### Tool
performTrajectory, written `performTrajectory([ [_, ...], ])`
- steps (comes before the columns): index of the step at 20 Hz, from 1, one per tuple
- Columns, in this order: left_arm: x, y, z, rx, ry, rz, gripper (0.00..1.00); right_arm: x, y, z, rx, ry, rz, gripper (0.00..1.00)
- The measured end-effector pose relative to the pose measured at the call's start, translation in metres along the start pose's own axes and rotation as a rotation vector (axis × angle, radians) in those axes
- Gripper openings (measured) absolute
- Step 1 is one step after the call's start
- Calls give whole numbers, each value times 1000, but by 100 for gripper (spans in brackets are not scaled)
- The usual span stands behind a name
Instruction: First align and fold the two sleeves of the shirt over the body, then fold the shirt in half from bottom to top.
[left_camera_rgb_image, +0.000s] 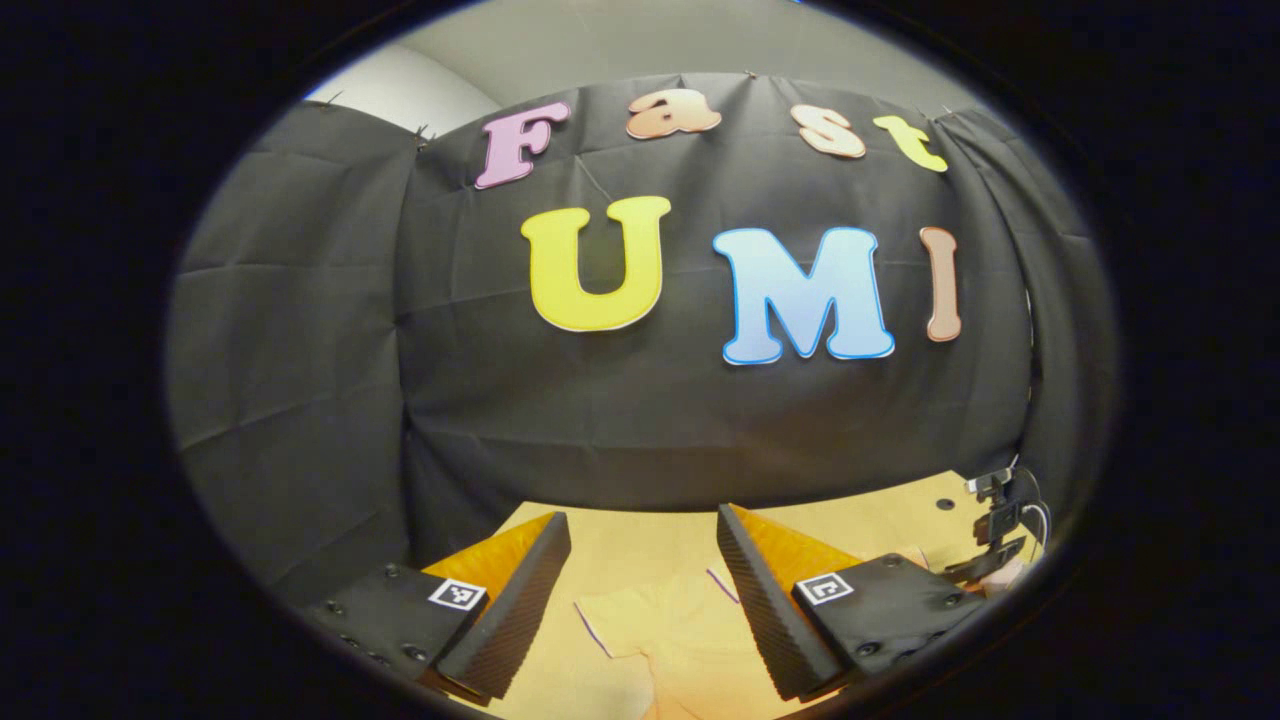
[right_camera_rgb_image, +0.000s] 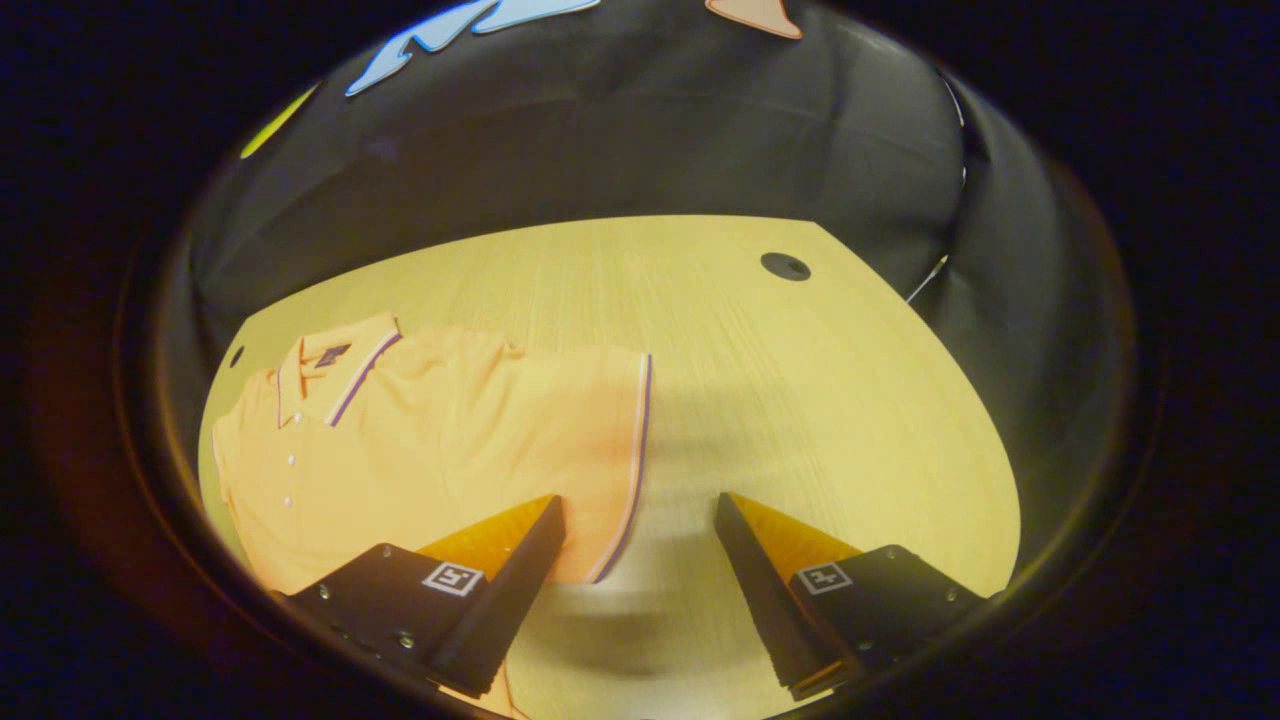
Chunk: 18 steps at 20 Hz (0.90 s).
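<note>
Black cloth (left_camera_rgb_image: 620, 420) covers the back of the booth, and below it stands a pale wooden table (right_camera_rgb_image: 800, 400) with a small dark round hole (right_camera_rgb_image: 785, 266) near its far edge.

On the left part of the table in the right gripper view lies the orange polo shirt (right_camera_rgb_image: 430, 440), spread flat, with its collar (right_camera_rgb_image: 340, 375) toward the far left and a row of small buttons (right_camera_rgb_image: 289, 478) below it. One short sleeve (right_camera_rgb_image: 610, 440) (its hem has a thin dark stripe) lies stretched out to the side, not folded over the body.

The right gripper (right_camera_rgb_image: 640, 560) hangs above the table with its fingers wide apart, just beside the sleeve's hem, holding nothing.

In the left gripper view the left gripper (left_camera_rgb_image: 645, 590) is also spread apart, looking mostly at the cloth wall; between its fingers part of the shirt (left_camera_rgb_image: 670, 640) is seen on the table. At the right edge of this view a dark device (left_camera_rgb_image: 1000, 525) shows, too small to tell more.
</note>
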<state>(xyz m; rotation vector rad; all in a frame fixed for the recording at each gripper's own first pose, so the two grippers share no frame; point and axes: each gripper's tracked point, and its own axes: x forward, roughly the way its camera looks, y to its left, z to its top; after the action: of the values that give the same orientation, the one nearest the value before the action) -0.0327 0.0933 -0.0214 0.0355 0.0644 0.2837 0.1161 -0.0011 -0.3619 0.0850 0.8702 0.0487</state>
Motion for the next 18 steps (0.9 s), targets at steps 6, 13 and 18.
performTrajectory([
  [6,10,-4,-3,-15,11,-2,96,3,8,3,-15,0,43,82],
  [13,9,-3,-1,-13,5,10,98,4,28,4,64,17,121,0],
  [18,3,11,-7,-28,16,34,97,-3,36,14,30,8,104,0],
])
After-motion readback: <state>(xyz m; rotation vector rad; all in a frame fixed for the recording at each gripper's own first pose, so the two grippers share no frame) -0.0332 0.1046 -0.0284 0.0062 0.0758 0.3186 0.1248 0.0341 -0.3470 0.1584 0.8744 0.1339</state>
